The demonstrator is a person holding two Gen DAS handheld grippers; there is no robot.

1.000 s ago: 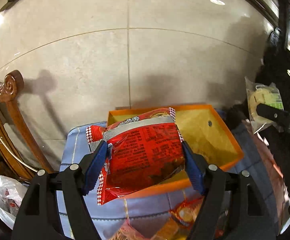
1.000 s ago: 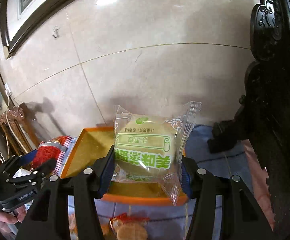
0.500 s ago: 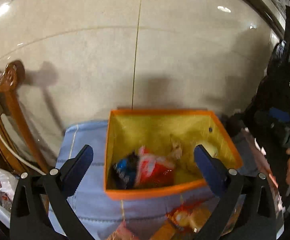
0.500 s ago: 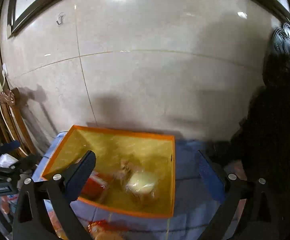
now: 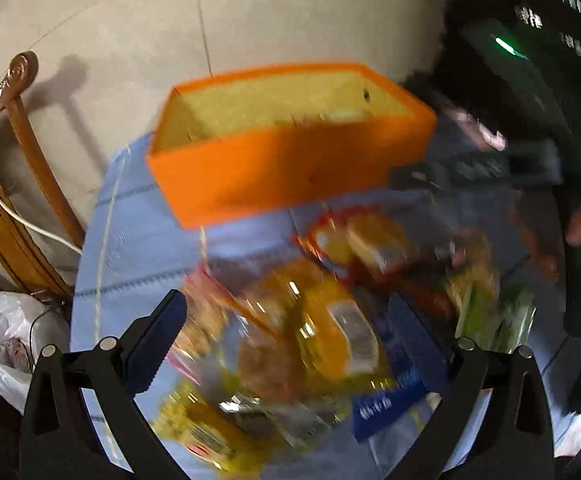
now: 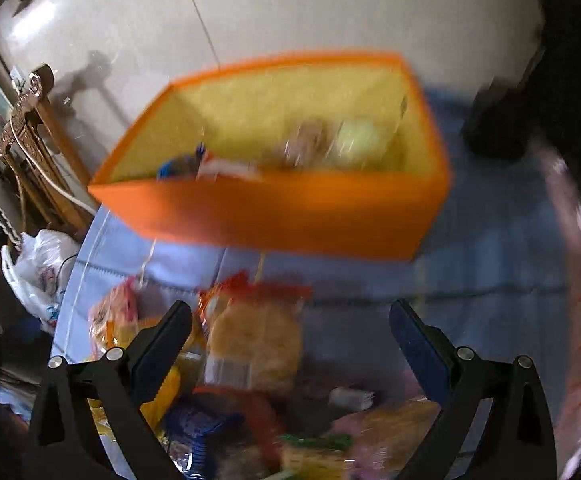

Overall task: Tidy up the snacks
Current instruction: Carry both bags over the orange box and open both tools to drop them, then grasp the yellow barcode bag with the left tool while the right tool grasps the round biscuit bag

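An orange box with a yellow inside stands at the back of a blue-clothed table. In the right wrist view the box holds several snacks, among them a pale round cake and a red-and-blue packet. A blurred pile of snack packets lies in front of the box. My left gripper is open and empty above the pile. My right gripper is open and empty above a yellow biscuit packet. The right gripper's body also shows in the left wrist view.
A carved wooden chair stands left of the table with a white cable over it. A white plastic bag lies on the floor at the left. A tiled wall is behind the box. Dark furniture stands at the right.
Both grippers opened and dropped their snacks, the red packet and the green-label cake, into the orange box. Both then pulled back and tilted down over the snack pile.
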